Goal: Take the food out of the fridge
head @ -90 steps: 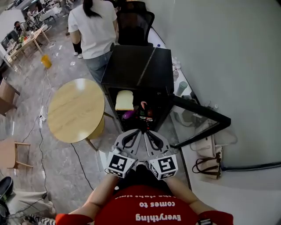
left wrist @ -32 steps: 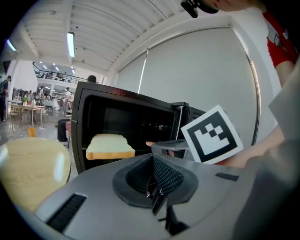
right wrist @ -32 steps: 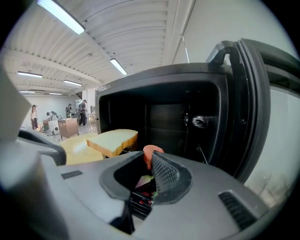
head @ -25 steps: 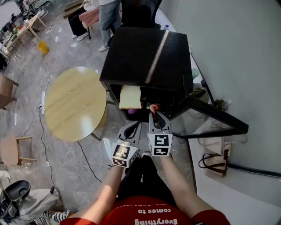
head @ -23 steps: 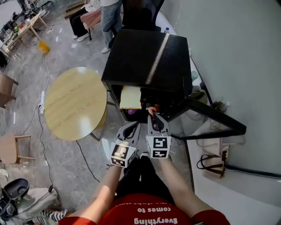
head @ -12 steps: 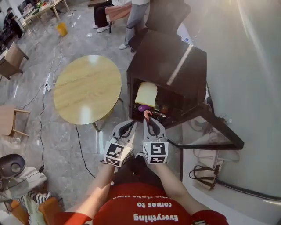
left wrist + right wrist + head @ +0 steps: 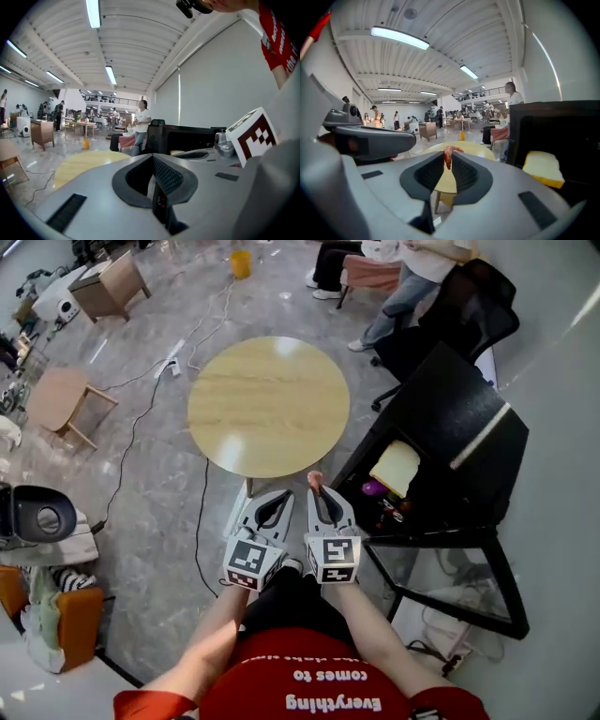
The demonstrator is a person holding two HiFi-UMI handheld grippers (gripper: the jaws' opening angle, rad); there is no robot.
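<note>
Grey polished floor [image 7: 150, 484] filled the head view, with a round wooden table [image 7: 268, 407] just ahead of both grippers and a black mini fridge [image 7: 459, 423] to its right, glass door [image 7: 441, 582] swung open toward the person. The right gripper [image 7: 317, 491] was nearly shut, jaws pinching a small reddish-pink piece of food [image 7: 448, 152] at the very tips; the piece stuck up slightly above the pads. It was outside the fridge, near the table's near edge as seen from the head, with the tabletop directly beyond the jaws in the right gripper view. The left gripper [image 7: 152, 157] sat just beside the right one, jaws together with nothing between them. A slice of bread [image 7: 395, 468] and a purple item [image 7: 373, 488] lay on the fridge shelves, to the right of the held piece and apart from both grippers.
</note>
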